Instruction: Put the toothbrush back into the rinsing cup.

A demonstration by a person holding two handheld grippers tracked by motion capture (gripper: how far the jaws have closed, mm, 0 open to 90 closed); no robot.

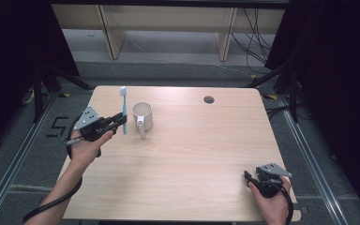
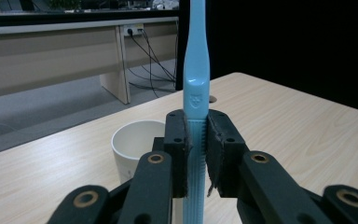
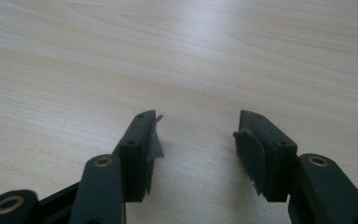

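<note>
Table [image 1: 183, 154]: light wood, with a small round cable hole [image 1: 209, 99] up at about 1 o'clock from the middle. Otherwise just the mug and the two grippers on or over it.
Mug [image 1: 142, 116]: white, upright, handle pointing toward 6 o'clock. Sits just to the 3 o'clock side of the toothbrush, not touching as far as I can tell.
Toothbrush [image 1: 123, 108]: light blue, standing upright with the head on top, held off the table at the far left.
Left gripper [image 1: 120, 119]: pinching the toothbrush handle, pads [image 2: 181, 154] pressed on both sides.
Left gripper view: shows the ribbed grip of the toothbrush [image 2: 196, 116] up close and the mug [image 2: 133, 151] behind at 9 o'clock.
Right gripper [image 1: 248, 177]: parked near the 5 o'clock corner, well apart from everything.
Right gripper view: jaws spread wide over bare wood [image 3: 191, 56], with frayed pads [image 3: 249, 154].
</note>
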